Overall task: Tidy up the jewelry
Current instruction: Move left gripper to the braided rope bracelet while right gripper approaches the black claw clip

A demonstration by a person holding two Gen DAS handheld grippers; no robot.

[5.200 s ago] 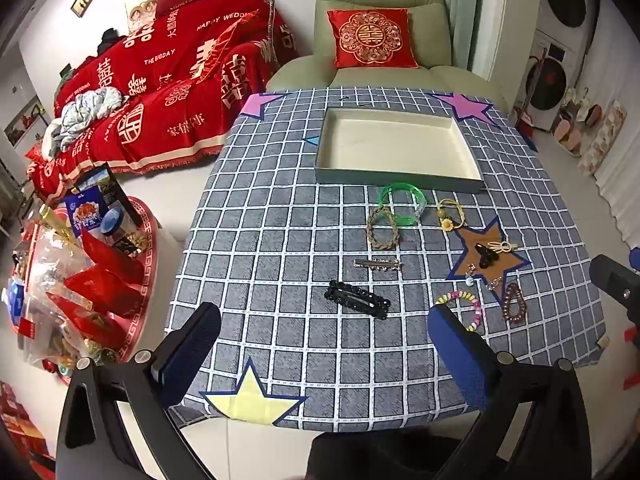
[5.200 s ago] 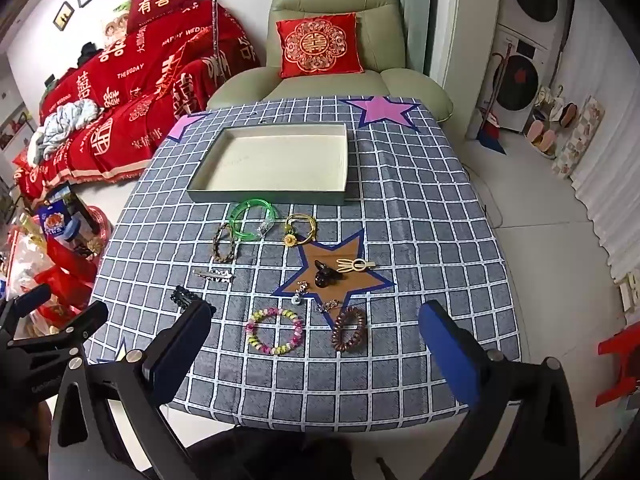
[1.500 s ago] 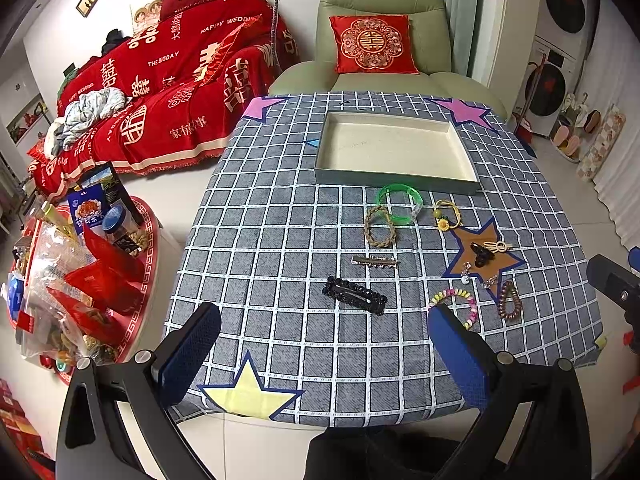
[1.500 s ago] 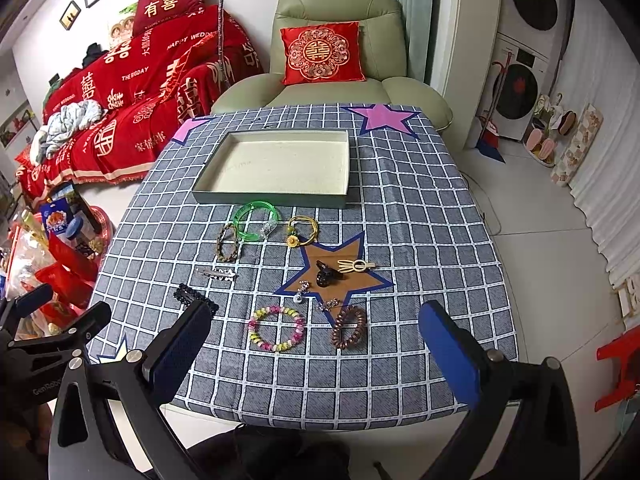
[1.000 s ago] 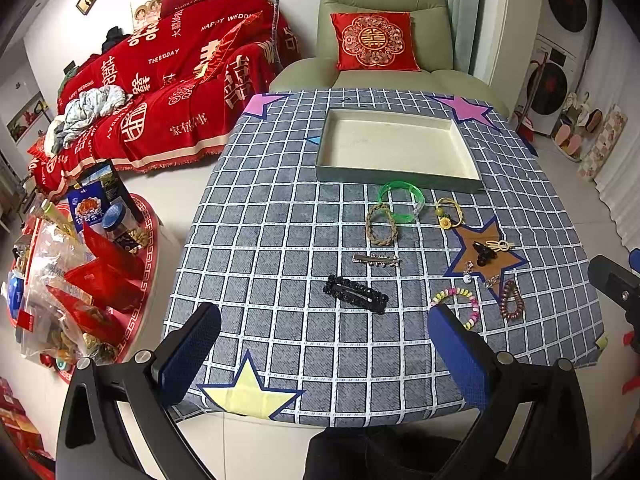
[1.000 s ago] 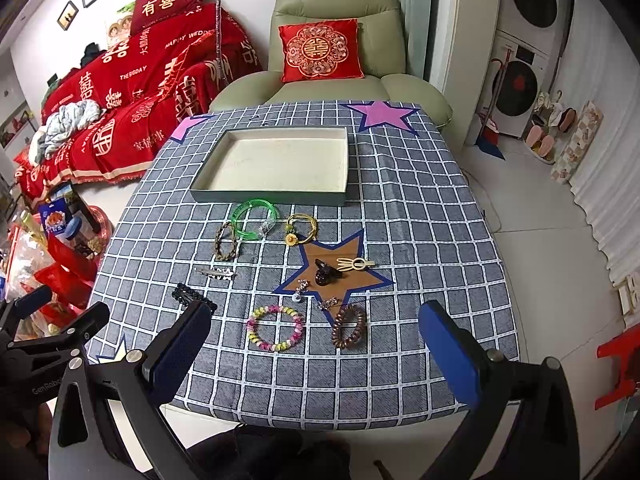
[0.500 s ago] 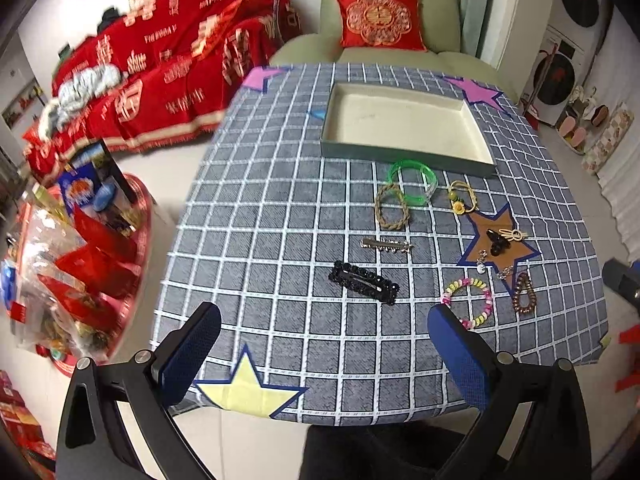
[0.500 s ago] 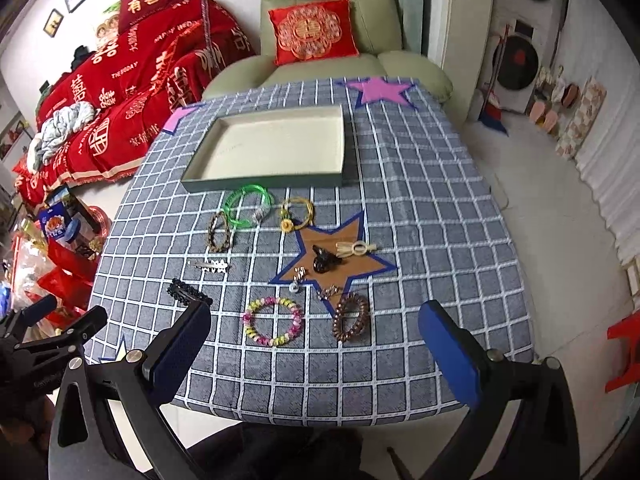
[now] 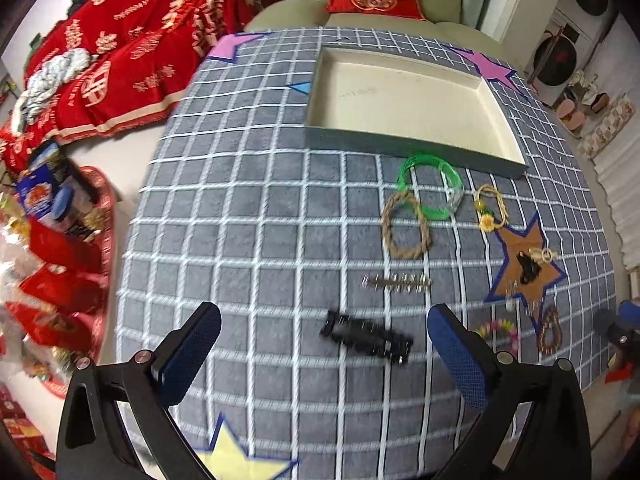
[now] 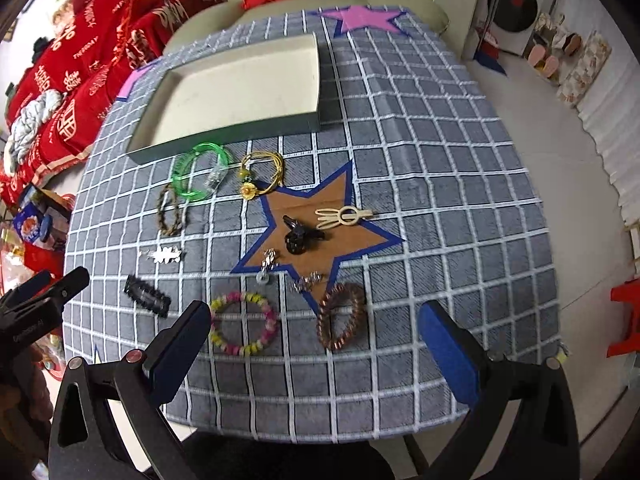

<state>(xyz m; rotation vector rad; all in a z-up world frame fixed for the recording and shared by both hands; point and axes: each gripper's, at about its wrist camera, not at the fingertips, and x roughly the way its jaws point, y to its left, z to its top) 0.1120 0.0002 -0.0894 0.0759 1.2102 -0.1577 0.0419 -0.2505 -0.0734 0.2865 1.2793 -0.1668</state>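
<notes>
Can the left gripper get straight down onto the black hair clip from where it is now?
Probably yes. The left gripper is open, and the black hair clip lies flat on the tablecloth between its fingers, slightly right of centre. Nothing lies over it; the silver clip sits apart, farther out.

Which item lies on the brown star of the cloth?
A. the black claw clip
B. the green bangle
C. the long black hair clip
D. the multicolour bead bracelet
A: the black claw clip sits inside the brown star, while the green bangle, the bead bracelet and the long black clip all lie on the grey checked cloth outside it.
</notes>
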